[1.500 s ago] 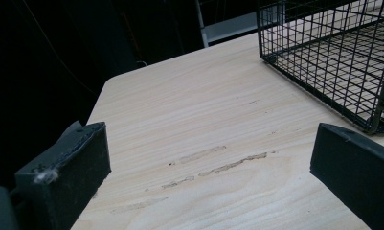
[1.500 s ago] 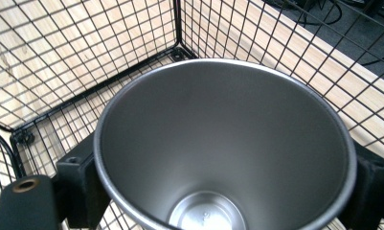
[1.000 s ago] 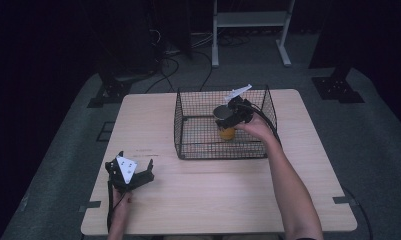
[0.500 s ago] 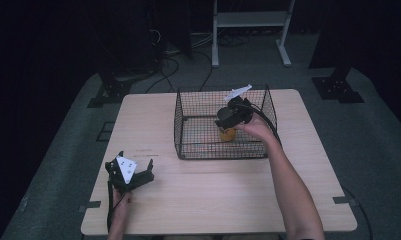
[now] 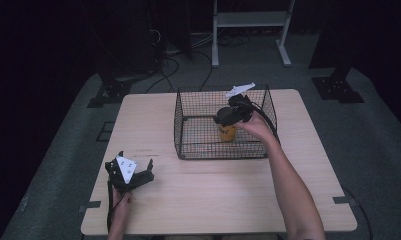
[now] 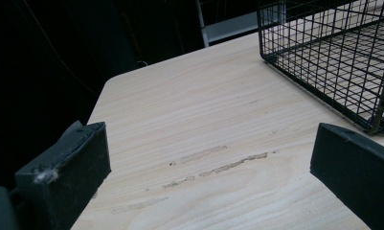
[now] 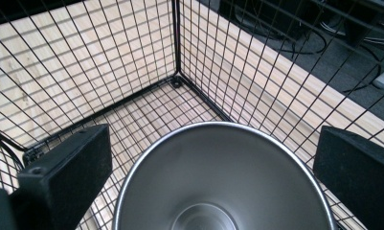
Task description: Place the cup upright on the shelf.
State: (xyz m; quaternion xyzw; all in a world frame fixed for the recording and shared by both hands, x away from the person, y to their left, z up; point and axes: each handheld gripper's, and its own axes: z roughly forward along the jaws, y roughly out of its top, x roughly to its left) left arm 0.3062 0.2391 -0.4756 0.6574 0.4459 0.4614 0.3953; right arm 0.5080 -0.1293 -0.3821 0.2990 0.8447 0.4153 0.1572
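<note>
A black wire basket [image 5: 188, 135] stands on the far middle of the wooden table [image 5: 213, 195]. Inside it an orange cup [image 5: 227, 132] stands upright, and its steel inside [image 7: 218, 182] faces the right gripper view. My right gripper [image 5: 227, 119] hangs just above the cup and points down into the basket [image 7: 132, 57]. Its jaws have just been opening and now stand wide on either side of the rim, pads off it. My left gripper [image 5: 138, 165] rests at the front left of the table, open, with bare wood between its jaws [image 6: 208, 163].
One corner of the basket [image 6: 333, 57] lies a short way ahead of the left gripper. A white-framed stand [image 5: 248, 22] and cables [image 5: 163, 45] sit on the dark floor beyond the table's far edge.
The right gripper has stayed over the cup in the basket with only a slight shift. The left gripper has not moved.
</note>
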